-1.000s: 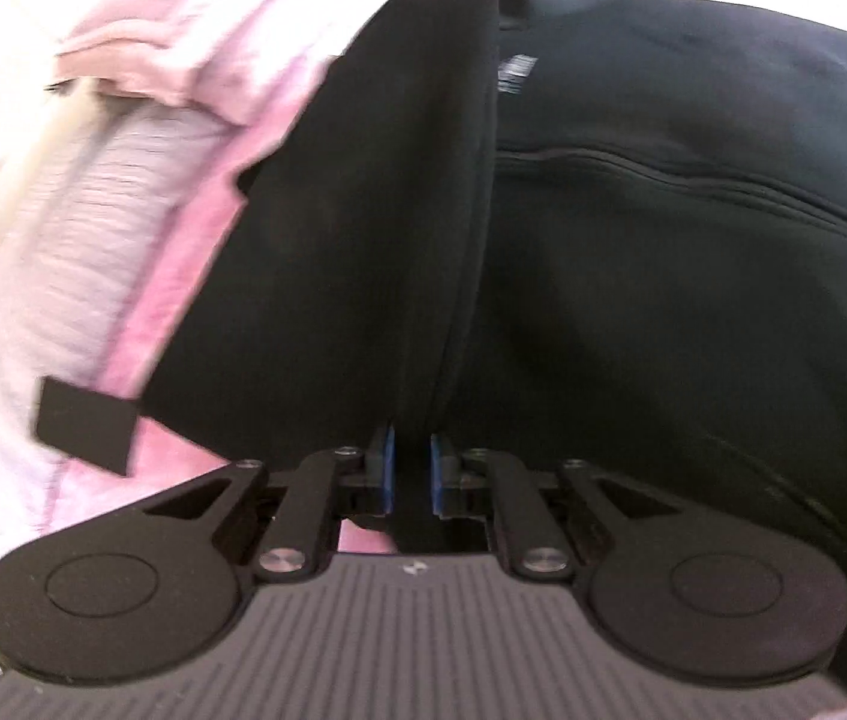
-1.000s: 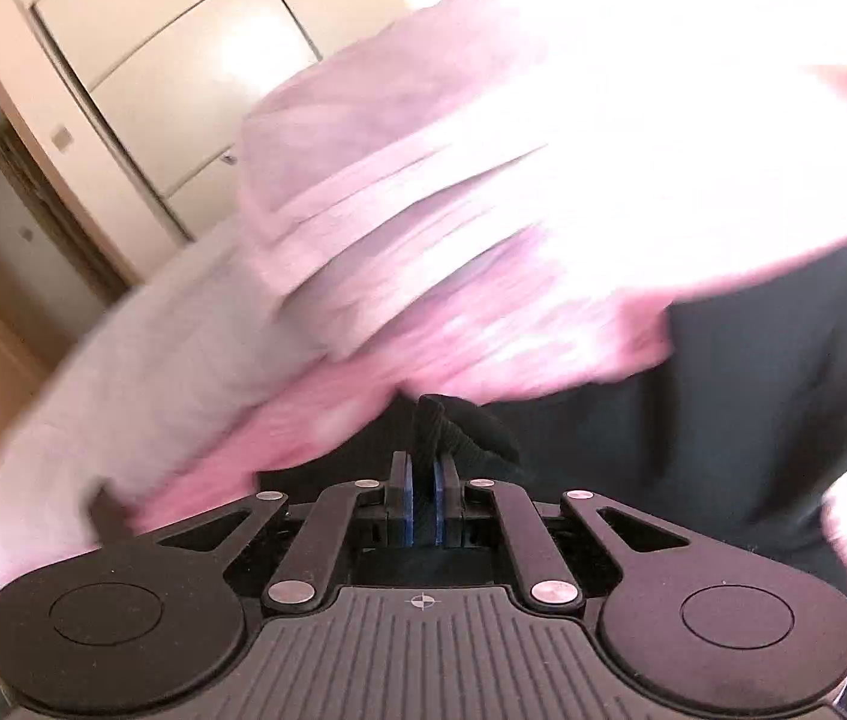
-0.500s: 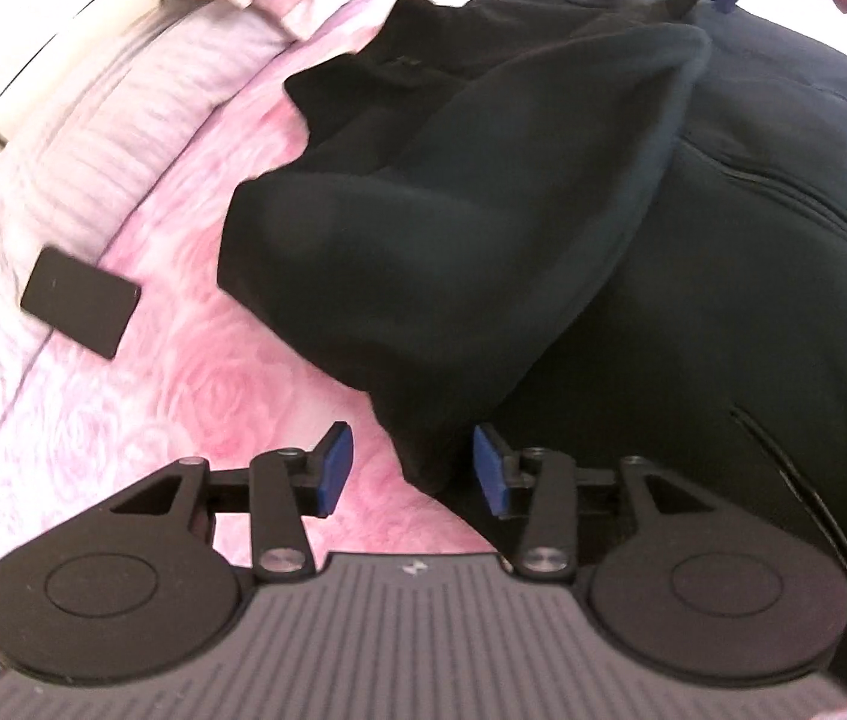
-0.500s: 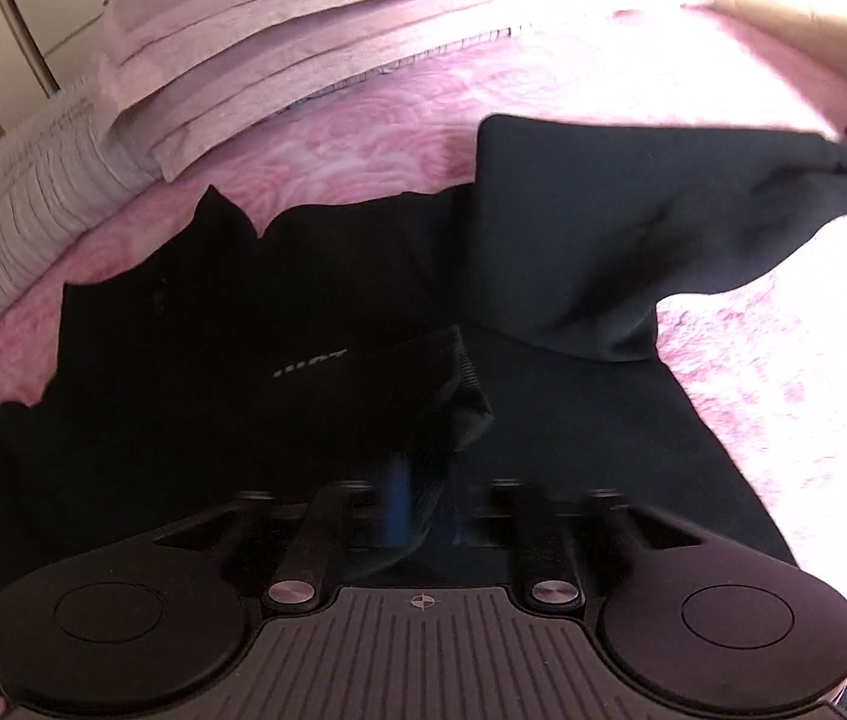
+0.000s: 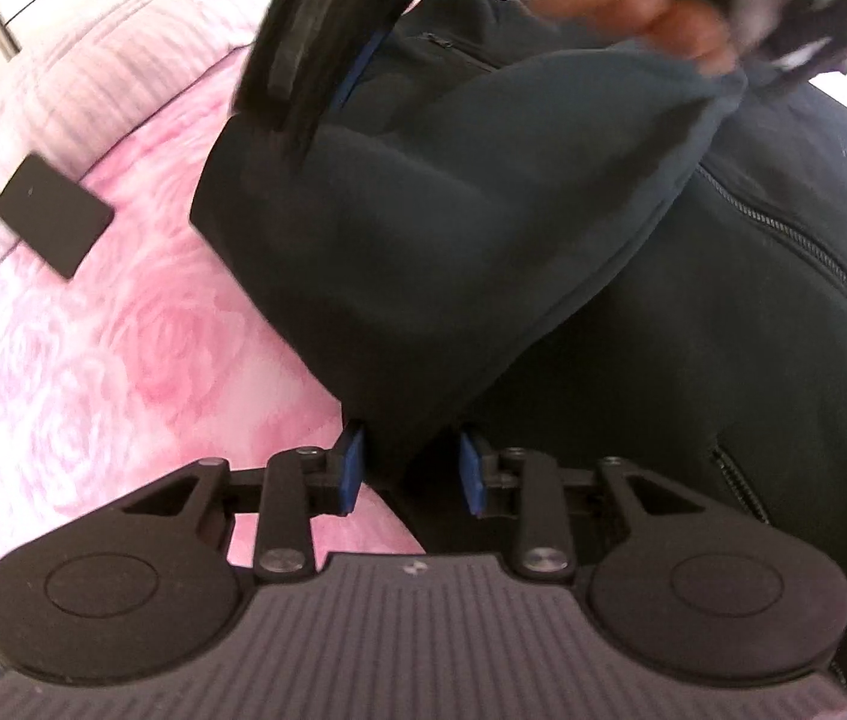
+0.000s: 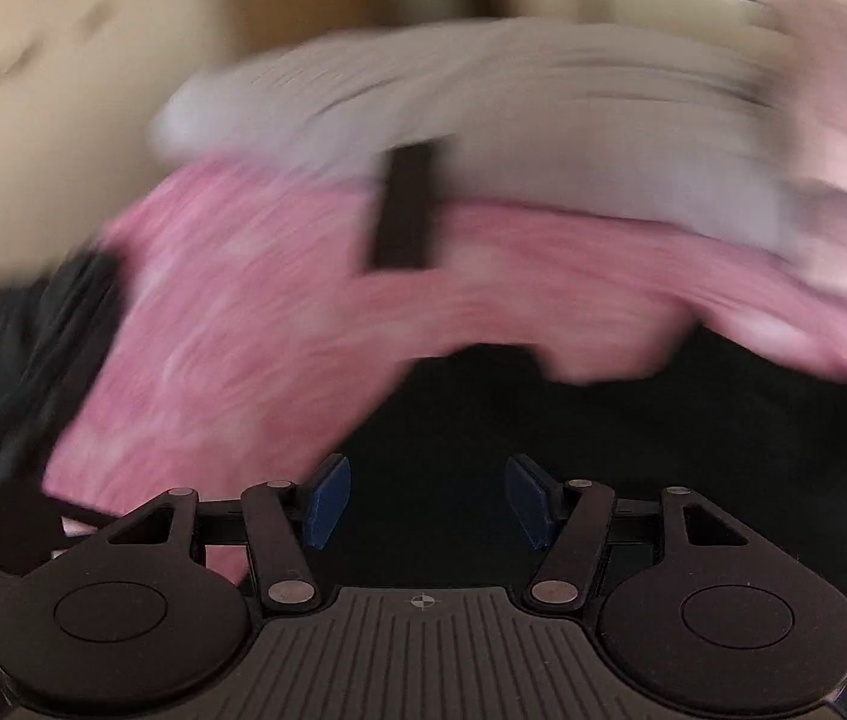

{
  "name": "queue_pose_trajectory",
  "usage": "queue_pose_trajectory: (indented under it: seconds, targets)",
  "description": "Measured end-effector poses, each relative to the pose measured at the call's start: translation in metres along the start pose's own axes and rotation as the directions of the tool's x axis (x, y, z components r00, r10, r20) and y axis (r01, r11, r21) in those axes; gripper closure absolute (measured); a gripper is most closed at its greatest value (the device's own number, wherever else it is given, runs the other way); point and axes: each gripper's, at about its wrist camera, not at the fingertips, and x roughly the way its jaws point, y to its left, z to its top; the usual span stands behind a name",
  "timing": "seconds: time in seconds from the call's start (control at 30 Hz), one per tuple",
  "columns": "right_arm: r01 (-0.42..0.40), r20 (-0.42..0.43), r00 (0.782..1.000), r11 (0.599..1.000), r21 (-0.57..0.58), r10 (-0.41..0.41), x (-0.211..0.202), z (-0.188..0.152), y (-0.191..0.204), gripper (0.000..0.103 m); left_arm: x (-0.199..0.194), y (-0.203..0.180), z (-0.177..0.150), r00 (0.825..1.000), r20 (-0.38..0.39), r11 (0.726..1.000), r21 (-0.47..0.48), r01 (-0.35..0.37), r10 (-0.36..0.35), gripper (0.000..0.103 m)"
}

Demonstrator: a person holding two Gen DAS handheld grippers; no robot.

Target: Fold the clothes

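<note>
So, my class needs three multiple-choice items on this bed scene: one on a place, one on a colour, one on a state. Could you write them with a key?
1. In the left wrist view, where does the flat black rectangle lie?
A. On the bedspread, left of the black jacket
B. On top of the jacket
C. Between a gripper's fingers

2. What colour is the bedspread?
A. Blue
B. Green
C. Pink

3. How do the right gripper jaws stand?
A. Shut on a sleeve
B. Open
C. Shut, empty

Key: 1 A, it rests on bare bedspread, apart from the jacket. 2 C, the cloth is rose-patterned pink. 3 B, the blue pads stand wide apart, having just opened, with nothing pinched.
</note>
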Motion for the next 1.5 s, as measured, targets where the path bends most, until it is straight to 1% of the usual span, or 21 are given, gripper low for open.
queue_pose_trajectory:
  seconds: [0.03, 0.07, 0.1, 0.2, 0.3, 0.43, 0.53, 0.6, 0.67, 0.73, 0.83, 0.9, 0.97, 1.03, 1.1, 1.13, 1.2, 1.23, 1.33, 1.43, 1.5]
  targets:
    - [-0.015, -0.048, 0.999, 0.999, -0.045, 0.013, 0.019, 0.005, 0.004, 0.045, -0.001, 0.001, -0.002, 1.000, 0.002, 1.000, -0.013, 0.000, 0.000, 0.075]
    - [-0.004, -0.083, 0.997, 0.997, -0.075, -0.002, 0.035, 0.007, 0.004, 0.053, -0.002, 0.002, -0.004, 1.000, 0.004, 1.000, -0.026, 0.000, 0.001, 0.075]
    - [0.035, -0.091, 0.995, 0.995, -0.091, -0.043, 0.047, 0.008, 0.000, 0.056, -0.003, 0.003, -0.005, 1.000, 0.006, 0.999, -0.040, -0.001, 0.001, 0.075]
    - [0.150, -0.103, 0.982, 0.983, -0.108, -0.161, 0.079, 0.010, -0.018, 0.056, -0.008, 0.007, -0.008, 1.000, 0.008, 0.997, -0.081, -0.005, 0.006, 0.075]
    - [0.177, -0.039, 0.984, 0.982, 0.072, -0.174, 0.068, 0.013, -0.053, 0.056, -0.017, 0.013, -0.008, 1.000, 0.020, 0.991, -0.135, -0.006, 0.009, 0.075]
    - [0.211, 0.049, 0.972, 0.944, 0.256, -0.230, 0.014, -0.006, -0.076, 0.056, -0.037, 0.027, 0.000, 0.997, 0.079, 0.986, -0.165, -0.004, 0.018, 0.075]
    - [0.242, 0.018, 0.962, 0.884, 0.401, -0.272, -0.023, -0.050, -0.091, 0.056, -0.040, 0.033, 0.016, 0.993, 0.116, 0.987, -0.158, 0.010, 0.009, 0.072]
    - [0.286, -0.063, 0.955, 0.838, 0.465, -0.291, -0.038, -0.090, -0.102, 0.056, -0.026, 0.037, 0.028, 0.994, 0.111, 0.990, -0.139, 0.013, 0.002, 0.072]
    - [0.350, -0.167, 0.937, 0.797, 0.493, -0.308, -0.050, -0.127, -0.112, 0.056, -0.006, 0.039, 0.041, 0.997, 0.081, 0.992, -0.127, 0.022, -0.012, 0.072]
    - [0.400, -0.198, 0.916, 0.768, 0.499, -0.349, -0.073, -0.149, -0.117, 0.056, 0.013, 0.041, 0.054, 0.998, 0.061, 0.992, -0.121, 0.030, -0.022, 0.072]
    - [0.431, -0.182, 0.898, 0.716, 0.549, -0.401, -0.111, -0.170, -0.124, 0.056, 0.029, 0.045, 0.063, 0.998, 0.055, 0.996, -0.087, 0.010, -0.006, 0.072]
    - [0.422, -0.168, 0.898, 0.688, 0.591, -0.406, -0.128, -0.180, -0.130, 0.056, 0.045, 0.051, 0.064, 0.999, 0.035, 0.996, -0.084, 0.002, 0.001, 0.068]
    - [0.431, -0.202, 0.895, 0.658, 0.617, -0.397, -0.130, -0.192, -0.138, 0.056, 0.060, 0.055, 0.065, 1.000, -0.003, 0.997, -0.083, 0.000, 0.000, 0.067]
    - [0.481, -0.267, 0.870, 0.596, 0.643, -0.414, -0.128, -0.200, -0.146, 0.056, 0.069, 0.057, 0.067, 1.000, -0.025, 0.997, -0.071, -0.003, 0.001, 0.062]
    - [0.455, -0.248, 0.872, 0.511, 0.729, -0.422, -0.141, -0.209, -0.154, 0.055, 0.068, 0.056, 0.070, 0.999, -0.030, 0.999, -0.047, -0.022, 0.020, 0.063]
    - [0.446, -0.234, 0.869, 0.486, 0.751, -0.435, -0.147, -0.210, -0.155, 0.055, 0.063, 0.054, 0.072, 0.999, -0.024, 0.999, -0.028, -0.039, 0.039, 0.065]
    - [0.442, -0.188, 0.858, 0.500, 0.745, -0.479, -0.161, -0.205, -0.150, 0.055, 0.053, 0.049, 0.076, 0.998, -0.011, 0.998, -0.011, -0.056, 0.056, 0.065]
    - [0.436, -0.154, 0.855, 0.526, 0.731, -0.495, -0.166, -0.201, -0.146, 0.055, 0.048, 0.045, 0.077, 0.998, -0.008, 0.998, -0.012, -0.060, 0.060, 0.065]
    - [0.401, -0.112, 0.875, 0.575, 0.713, -0.471, -0.164, -0.196, -0.151, 0.055, 0.036, 0.025, 0.077, 0.998, -0.009, 0.998, 0.006, -0.058, 0.058, 0.065]
    - [0.388, -0.180, 0.907, 0.590, 0.708, -0.381, -0.143, -0.204, -0.170, 0.055, 0.030, 0.000, 0.074, 0.999, -0.025, 0.998, 0.044, -0.046, 0.047, 0.065]
    - [0.398, -0.217, 0.910, 0.596, 0.697, -0.354, -0.141, -0.204, -0.178, 0.055, 0.019, -0.013, 0.075, 0.999, -0.015, 0.997, 0.057, -0.043, 0.044, 0.065]
